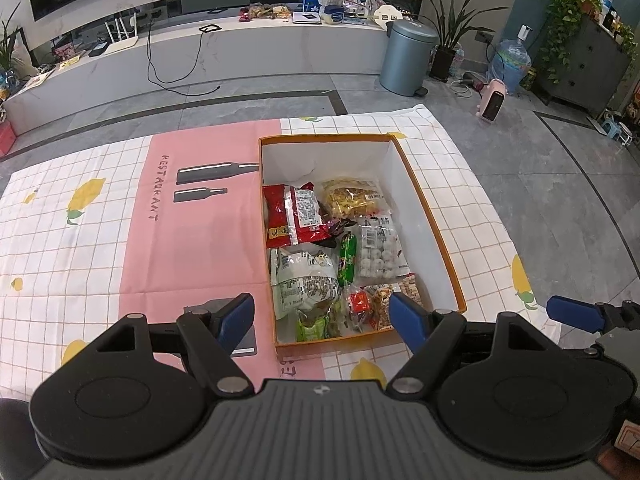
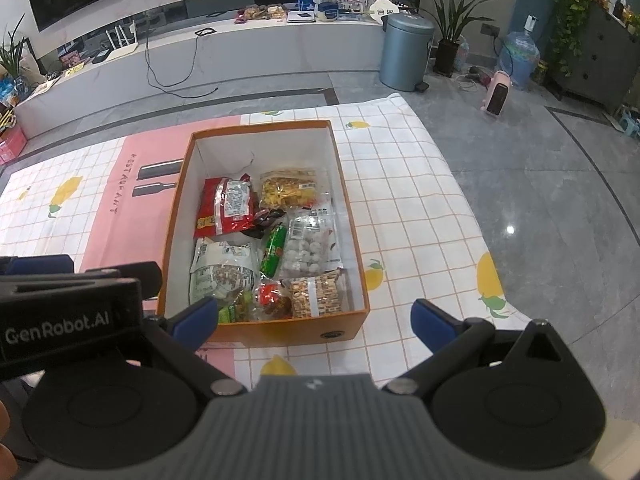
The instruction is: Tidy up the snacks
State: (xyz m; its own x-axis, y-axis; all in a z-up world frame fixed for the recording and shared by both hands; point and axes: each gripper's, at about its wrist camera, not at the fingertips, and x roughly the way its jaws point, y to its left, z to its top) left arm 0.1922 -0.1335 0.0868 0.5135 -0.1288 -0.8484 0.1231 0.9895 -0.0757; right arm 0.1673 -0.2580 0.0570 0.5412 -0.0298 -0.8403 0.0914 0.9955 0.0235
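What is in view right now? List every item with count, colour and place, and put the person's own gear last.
Box: one, orange outside and white inside, open, on the tablecloth.
Red packet: one, red, far left in the box.
Yellow snack bag: one, clear with yellow contents, far right in the box.
White-ball packet: one, clear, along the right wall.
Green stick: one, green, middle of the box.
White-green bag: one, near left in the box.
Nut packet: one, tan, near right corner.
Tablecloth: one, white grid with lemons and a pink panel.
Bin: one, grey-blue, on the floor.
Left gripper: jaws open, empty.
Right gripper: jaws open, empty.
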